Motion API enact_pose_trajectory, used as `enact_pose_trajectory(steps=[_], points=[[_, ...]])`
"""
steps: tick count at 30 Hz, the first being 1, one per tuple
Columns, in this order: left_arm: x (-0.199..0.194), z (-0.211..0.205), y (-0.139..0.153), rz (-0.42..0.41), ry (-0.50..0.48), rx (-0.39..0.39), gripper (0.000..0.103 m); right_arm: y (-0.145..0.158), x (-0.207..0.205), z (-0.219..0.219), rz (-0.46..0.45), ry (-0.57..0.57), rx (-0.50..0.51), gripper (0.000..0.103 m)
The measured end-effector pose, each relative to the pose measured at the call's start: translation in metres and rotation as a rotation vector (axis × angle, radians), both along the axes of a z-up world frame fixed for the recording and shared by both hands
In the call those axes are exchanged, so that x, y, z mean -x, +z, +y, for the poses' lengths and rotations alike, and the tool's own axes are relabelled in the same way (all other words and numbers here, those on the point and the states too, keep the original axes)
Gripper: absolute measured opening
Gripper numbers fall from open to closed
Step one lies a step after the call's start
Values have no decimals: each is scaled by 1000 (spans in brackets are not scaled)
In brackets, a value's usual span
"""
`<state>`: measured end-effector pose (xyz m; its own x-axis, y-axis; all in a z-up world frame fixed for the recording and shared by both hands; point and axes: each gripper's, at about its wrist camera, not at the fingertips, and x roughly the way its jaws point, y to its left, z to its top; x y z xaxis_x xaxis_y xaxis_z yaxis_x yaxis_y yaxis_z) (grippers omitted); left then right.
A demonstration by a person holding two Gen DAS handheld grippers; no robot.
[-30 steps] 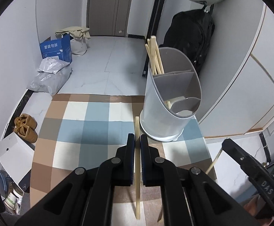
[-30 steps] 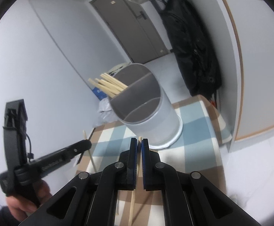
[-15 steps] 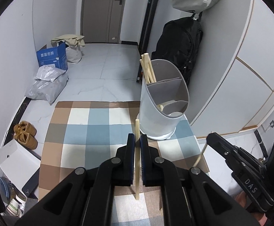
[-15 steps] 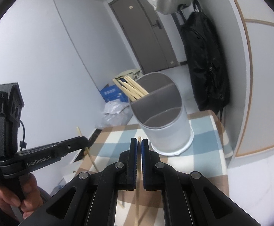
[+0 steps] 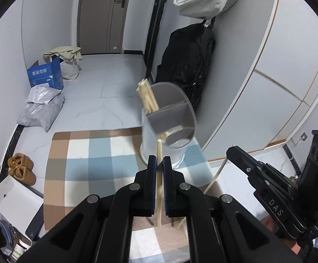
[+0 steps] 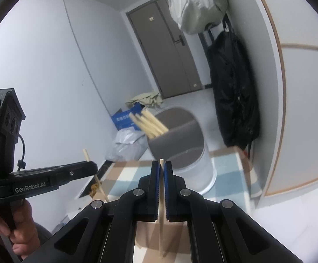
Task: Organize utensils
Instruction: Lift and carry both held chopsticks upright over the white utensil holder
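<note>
Chopsticks, one pinched upright in each gripper's jaws, left gripper [image 5: 158, 164] and right gripper [image 6: 161, 168], have risen off the checked counter [image 5: 97, 164], nearing the grey holder [image 5: 169, 127] beyond, ready for dropping in

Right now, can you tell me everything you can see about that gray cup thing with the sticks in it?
The utensil holder is a pale gray, round tub that looks like plastic, with its rim cut on a slant so the back is taller. Inner walls split it into compartments. A bunch of light wooden chopsticks leans out of the back one, and something pale lies in a front one. It stands upright on a checked blue, brown and white cloth, near the wall. Nothing grips it.
</note>
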<state>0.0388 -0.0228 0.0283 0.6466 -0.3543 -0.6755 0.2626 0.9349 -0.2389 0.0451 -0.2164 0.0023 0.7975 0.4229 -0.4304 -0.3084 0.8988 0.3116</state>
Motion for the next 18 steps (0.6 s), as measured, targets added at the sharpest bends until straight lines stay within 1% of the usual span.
enact_pose_trajectory(steps=[5, 10, 15, 18], points=[[-13, -7, 24, -27, -11, 57, 1, 32, -14, -6, -45, 11, 52, 3], [-34, -8, 53, -61, -13, 124, 1, 74, -33, -9, -109, 34, 98, 3], [-58, -5, 77, -100, -2, 168, 1, 112, -58, -2, -177, 69, 141, 3], [-71, -3, 84, -115, 10, 195, 1, 130, -74, 6, -213, 96, 170, 3]])
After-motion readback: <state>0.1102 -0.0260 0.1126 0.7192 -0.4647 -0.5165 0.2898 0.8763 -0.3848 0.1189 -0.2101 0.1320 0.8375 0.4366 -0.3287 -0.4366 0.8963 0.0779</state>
